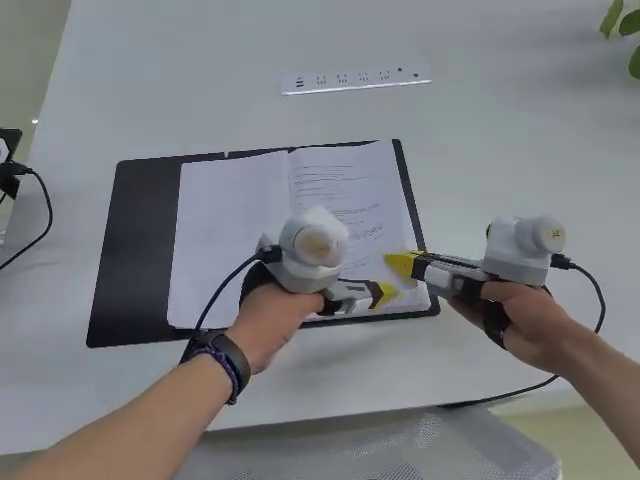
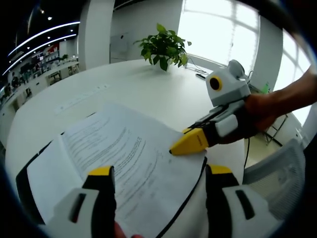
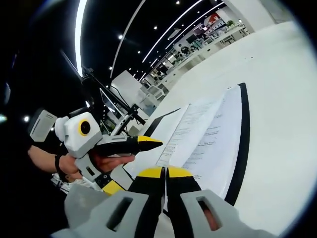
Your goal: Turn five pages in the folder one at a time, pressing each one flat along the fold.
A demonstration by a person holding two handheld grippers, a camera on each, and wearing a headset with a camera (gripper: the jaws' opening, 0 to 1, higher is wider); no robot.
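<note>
A black folder [image 1: 130, 250] lies open on the white table, with a printed page [image 1: 345, 205] on its right half and a blank sheet on its left. My left gripper [image 1: 375, 293] hovers over the page's near right corner, its jaws wide apart [image 2: 159, 172] above the paper [image 2: 124, 153]. My right gripper [image 1: 400, 265] comes in from the right, shut, its yellow tip [image 2: 190, 142] at the page's right edge. From its own view the shut jaws [image 3: 165, 173] point across the page [image 3: 208, 139] towards the left gripper [image 3: 124, 144]. Whether paper is pinched cannot be told.
A white power strip [image 1: 355, 80] lies on the table beyond the folder. A black cable [image 1: 40, 215] loops at the left edge. A potted plant [image 2: 166, 47] stands at the table's far right. A grey mesh chair [image 1: 430, 450] sits below the near table edge.
</note>
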